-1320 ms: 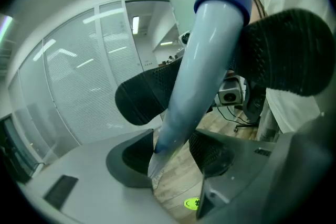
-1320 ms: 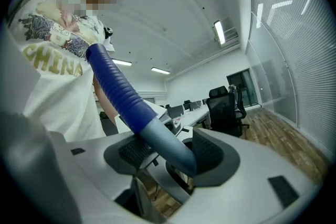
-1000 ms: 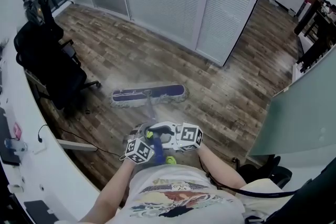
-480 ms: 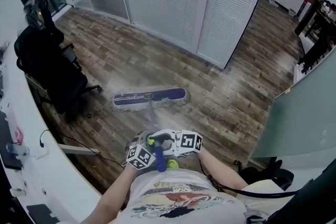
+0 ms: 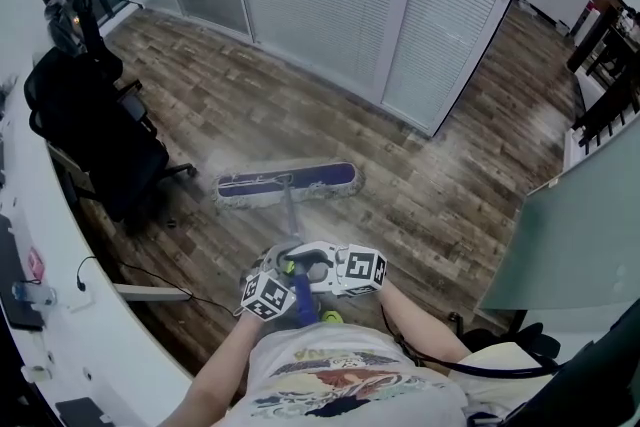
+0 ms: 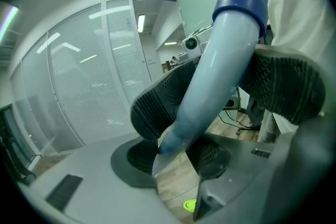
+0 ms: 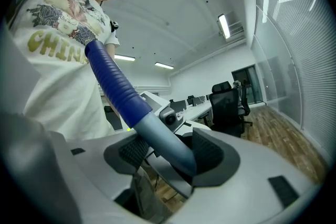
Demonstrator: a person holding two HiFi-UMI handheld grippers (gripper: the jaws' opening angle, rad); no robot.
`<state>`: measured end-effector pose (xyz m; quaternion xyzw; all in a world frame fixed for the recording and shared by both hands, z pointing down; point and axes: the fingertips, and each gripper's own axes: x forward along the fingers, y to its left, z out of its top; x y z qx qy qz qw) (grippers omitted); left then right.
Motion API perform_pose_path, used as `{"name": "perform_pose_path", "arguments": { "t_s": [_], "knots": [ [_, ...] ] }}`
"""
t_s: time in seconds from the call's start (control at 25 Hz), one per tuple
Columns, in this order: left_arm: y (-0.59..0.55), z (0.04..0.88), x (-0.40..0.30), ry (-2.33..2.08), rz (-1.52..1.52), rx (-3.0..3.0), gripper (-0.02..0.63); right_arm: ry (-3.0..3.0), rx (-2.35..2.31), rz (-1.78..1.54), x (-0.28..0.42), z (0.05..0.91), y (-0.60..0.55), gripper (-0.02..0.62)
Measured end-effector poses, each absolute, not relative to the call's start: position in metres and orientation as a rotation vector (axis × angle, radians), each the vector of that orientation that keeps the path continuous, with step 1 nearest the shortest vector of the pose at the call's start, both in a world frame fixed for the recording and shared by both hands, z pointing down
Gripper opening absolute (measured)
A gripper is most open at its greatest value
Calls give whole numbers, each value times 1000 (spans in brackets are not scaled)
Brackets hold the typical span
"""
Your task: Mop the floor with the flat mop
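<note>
The left tongs (image 5: 285,267) and right tongs (image 5: 318,263) both squeeze the mop pole (image 5: 290,220), low in the middle of the frame. The mop head (image 5: 287,183) lies flat on the floor (image 5: 430,185), mid-frame. I think mopping is under way; next, push it flat over new floor.

Mop (image 5: 285,183) on floor (image 5: 420,195), right of chair (image 5: 95,130)

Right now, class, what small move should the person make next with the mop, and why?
Probably slide the blue flat mop head rightwards over the brown wood-plank floor: the left tongs and right tongs both clamp its grey pole, and the black office chair crowds its left.
</note>
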<state>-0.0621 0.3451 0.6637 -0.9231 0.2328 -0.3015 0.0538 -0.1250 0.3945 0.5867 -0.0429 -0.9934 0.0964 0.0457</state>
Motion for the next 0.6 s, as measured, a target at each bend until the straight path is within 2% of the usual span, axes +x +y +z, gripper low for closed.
{"name": "perform_pose_path", "arguments": {
  "t_s": [0.6],
  "knots": [
    [160,638,-150,778,-829,-2879,137,-3021,-113,317,-214,562,209,250]
  ]
}}
